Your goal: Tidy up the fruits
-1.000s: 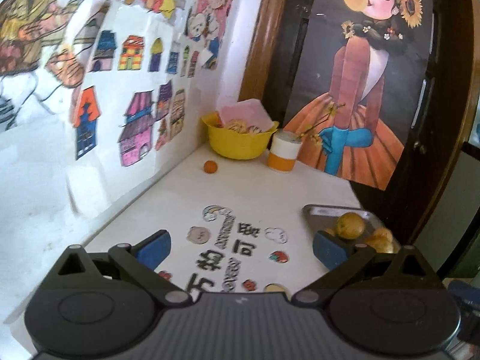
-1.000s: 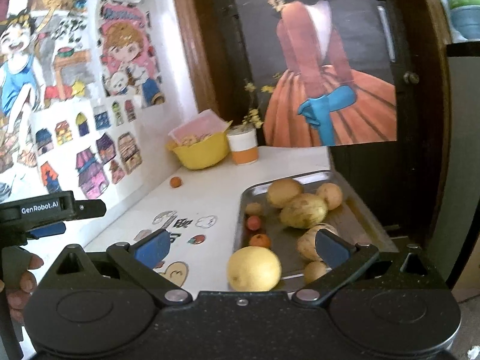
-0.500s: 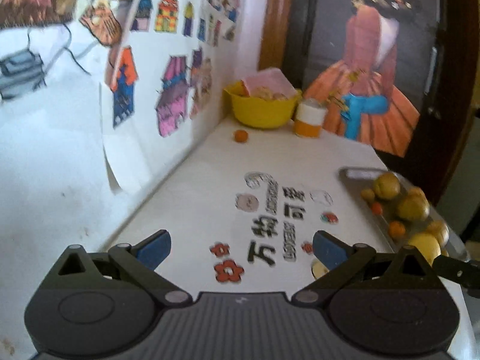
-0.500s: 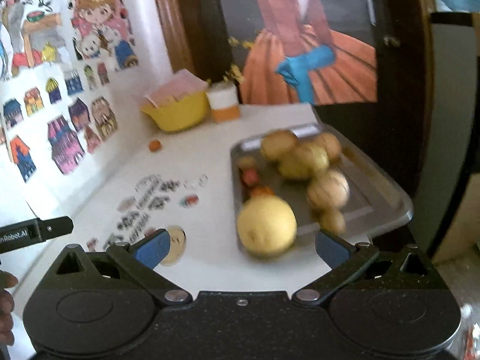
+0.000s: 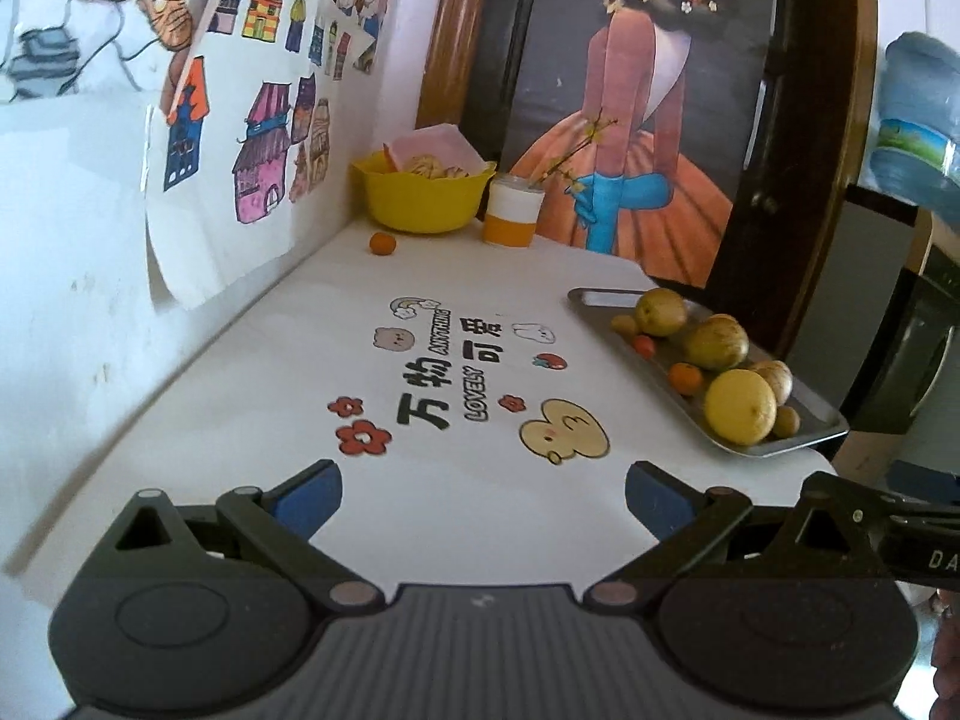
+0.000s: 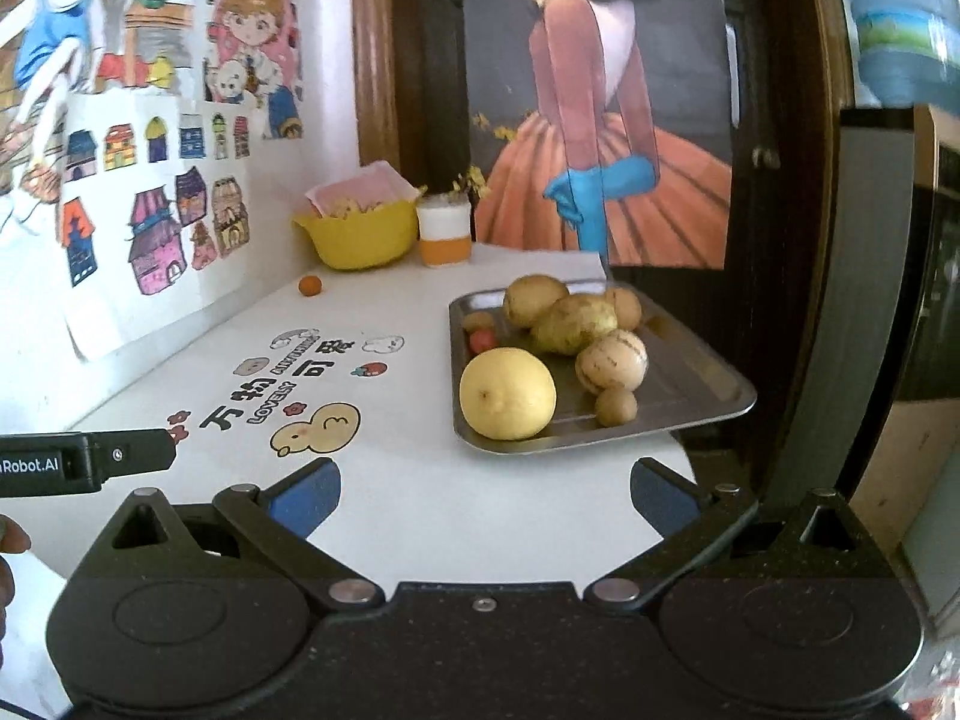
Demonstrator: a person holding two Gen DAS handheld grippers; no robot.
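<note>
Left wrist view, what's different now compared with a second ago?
The left gripper has pulled back from the table and turned right, so the whole tray of fruit and more printed tabletop now show. Its jaws stay open and empty. The yellow bowl, cup and small orange haven't moved.
</note>
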